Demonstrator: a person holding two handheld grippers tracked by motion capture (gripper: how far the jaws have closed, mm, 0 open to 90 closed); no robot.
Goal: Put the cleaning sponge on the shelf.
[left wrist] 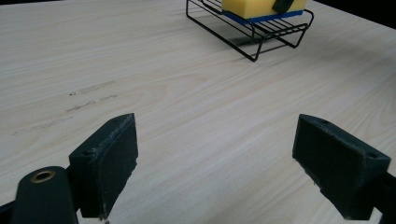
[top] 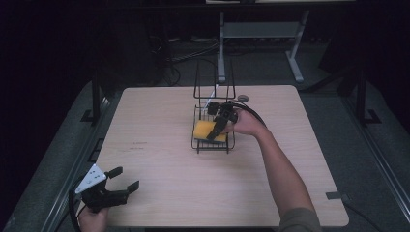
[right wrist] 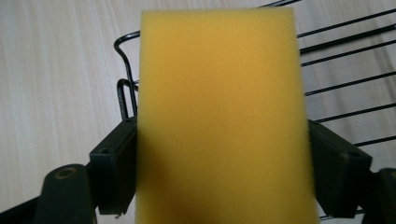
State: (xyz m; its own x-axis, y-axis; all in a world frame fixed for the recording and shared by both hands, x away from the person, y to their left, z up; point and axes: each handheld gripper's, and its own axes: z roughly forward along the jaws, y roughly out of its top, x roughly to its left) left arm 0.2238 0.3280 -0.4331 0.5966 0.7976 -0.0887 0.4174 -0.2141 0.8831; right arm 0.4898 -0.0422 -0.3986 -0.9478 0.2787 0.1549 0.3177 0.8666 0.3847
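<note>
A yellow sponge (top: 203, 129) with a blue underside lies in a black wire rack (top: 213, 146) at the middle of the table. My right gripper (top: 214, 133) reaches into the rack from the right and is shut on the sponge. In the right gripper view the sponge (right wrist: 219, 107) sits between both black pads (right wrist: 114, 172), with the rack wires (right wrist: 345, 88) behind it. My left gripper (top: 126, 178) hovers open over the table's near left corner. The left gripper view shows its jaws wide apart around bare wood (left wrist: 215, 163), with the rack (left wrist: 252, 44) and sponge (left wrist: 254, 7) far ahead.
The light wooden table (top: 159, 145) has bare surface on all sides of the rack. Tall wire uprights (top: 213, 79) rise at the rack's back. A small round grey object (top: 243, 98) lies near the far edge. A metal table frame (top: 261, 34) stands beyond on the dark floor.
</note>
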